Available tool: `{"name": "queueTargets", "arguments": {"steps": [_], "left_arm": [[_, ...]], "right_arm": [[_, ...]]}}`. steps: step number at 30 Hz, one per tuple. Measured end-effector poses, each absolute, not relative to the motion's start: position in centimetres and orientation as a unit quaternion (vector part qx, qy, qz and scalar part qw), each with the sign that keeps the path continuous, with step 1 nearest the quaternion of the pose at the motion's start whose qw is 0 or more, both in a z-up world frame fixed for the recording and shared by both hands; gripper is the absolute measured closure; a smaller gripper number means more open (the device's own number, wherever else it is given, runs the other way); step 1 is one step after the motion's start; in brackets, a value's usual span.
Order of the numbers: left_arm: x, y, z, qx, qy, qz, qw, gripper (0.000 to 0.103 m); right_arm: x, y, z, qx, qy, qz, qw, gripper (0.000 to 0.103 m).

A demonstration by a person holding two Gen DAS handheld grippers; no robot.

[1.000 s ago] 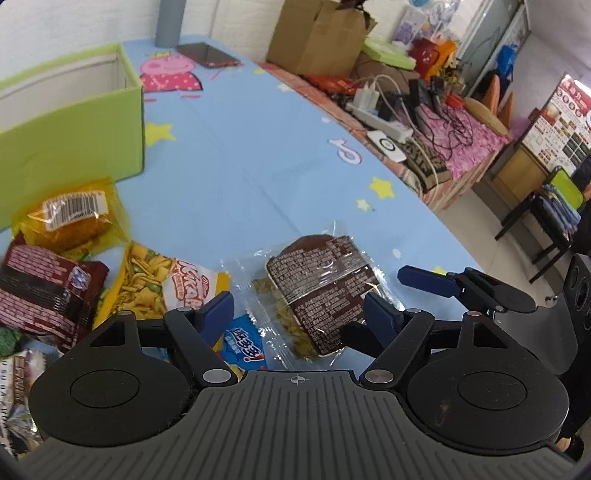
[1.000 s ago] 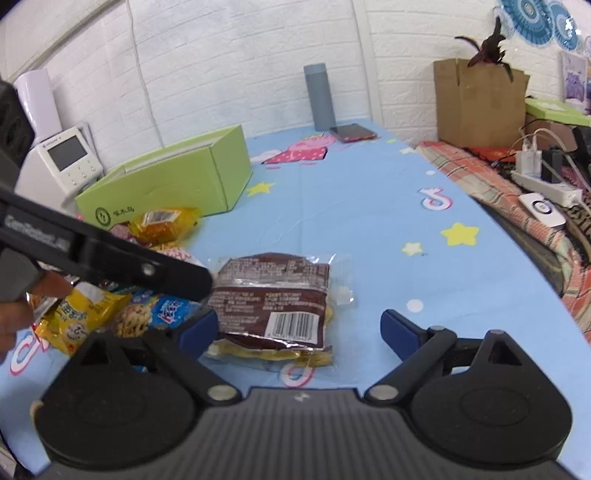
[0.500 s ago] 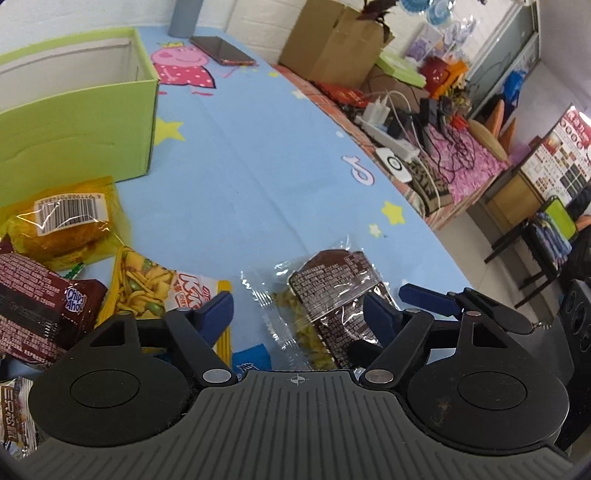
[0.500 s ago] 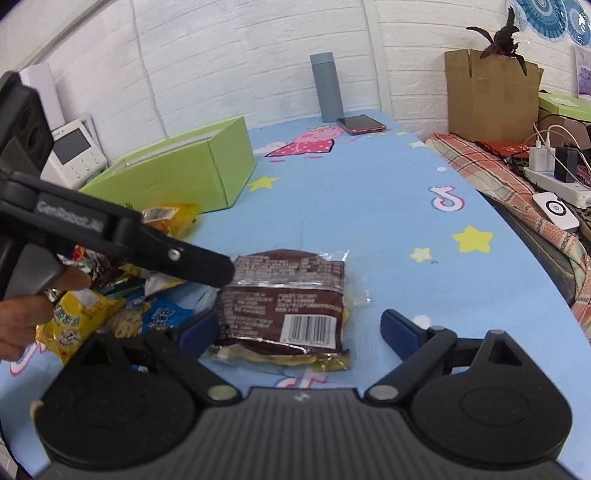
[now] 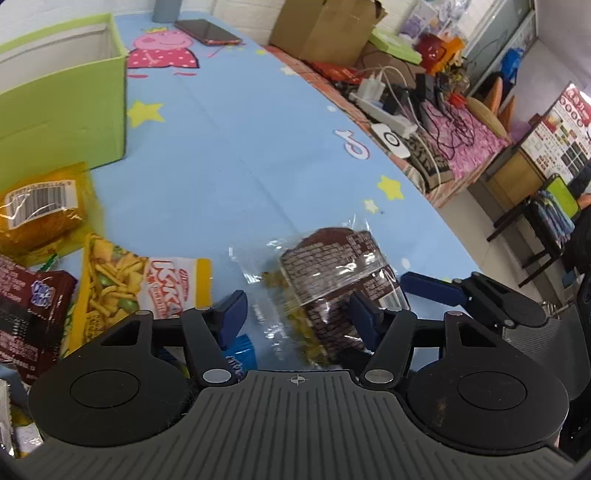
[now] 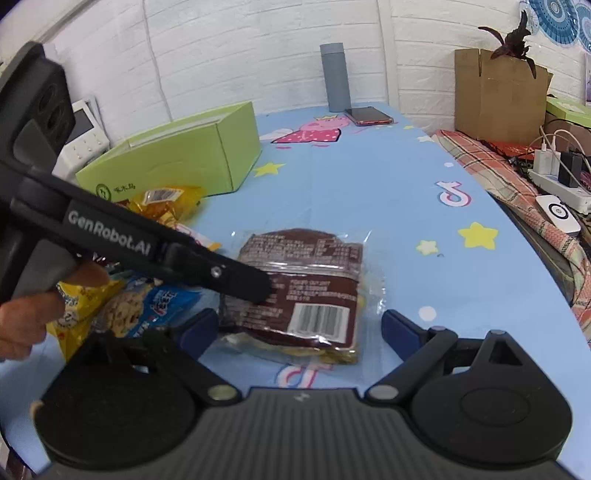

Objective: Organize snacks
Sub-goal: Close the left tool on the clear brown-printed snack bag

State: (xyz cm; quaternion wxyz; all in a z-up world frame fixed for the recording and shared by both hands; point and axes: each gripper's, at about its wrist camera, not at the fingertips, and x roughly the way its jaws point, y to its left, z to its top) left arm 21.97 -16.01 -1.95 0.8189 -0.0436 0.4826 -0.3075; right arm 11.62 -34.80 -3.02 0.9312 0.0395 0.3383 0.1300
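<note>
While snack packs (image 5: 110, 288) crowd left, box (image 6: 177, 162) stands behind.

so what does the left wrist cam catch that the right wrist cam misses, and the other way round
Only the left wrist view shows the dark red Chips Ahoy pack, the open top of the green box, and the chair beyond the table.

Only the right wrist view shows the person's hand on the left gripper's handle, the whole grey bottle, the plant on the cardboard box, and the brown pack's barcode.

Both show the brown snack pack, the orange pack, the phone, and both grippers, left and right, open around the brown pack.
</note>
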Motion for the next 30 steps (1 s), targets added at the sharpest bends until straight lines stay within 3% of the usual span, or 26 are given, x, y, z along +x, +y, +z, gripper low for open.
{"name": "queueTargets", "arguments": {"steps": [4,8,11,14,25,30], "left_arm": [[21.8,-15.0,-2.1,-0.067,0.483,-0.310,0.816,0.036],[21.1,-16.1,-2.4,-0.061,0.471,-0.317,0.821,0.032],[20.5,-17.7,-2.3,-0.031,0.458,-0.318,0.829,0.049],[20.5,-17.9,-1.9,-0.044,0.467,-0.333,0.818,0.075],[20.3,-11.6,-0.9,-0.066,0.467,-0.312,0.825,0.076],[21.2,-11.0,-1.9,-0.086,0.476,-0.319,0.815,0.062]], "right_arm": [[11.8,-35.7,-2.8,0.057,0.331,0.111,0.935,0.010],[12.7,-35.1,-3.4,0.054,0.339,0.117,0.932,0.009],[12.6,-34.9,-3.4,0.066,0.336,0.118,0.932,0.009],[12.1,-34.4,-2.8,0.078,0.334,0.120,0.932,0.008],[11.7,-30.2,-1.5,0.068,0.326,0.163,0.929,0.009],[11.3,-31.3,-2.0,0.092,0.330,0.151,0.927,0.010]]}}
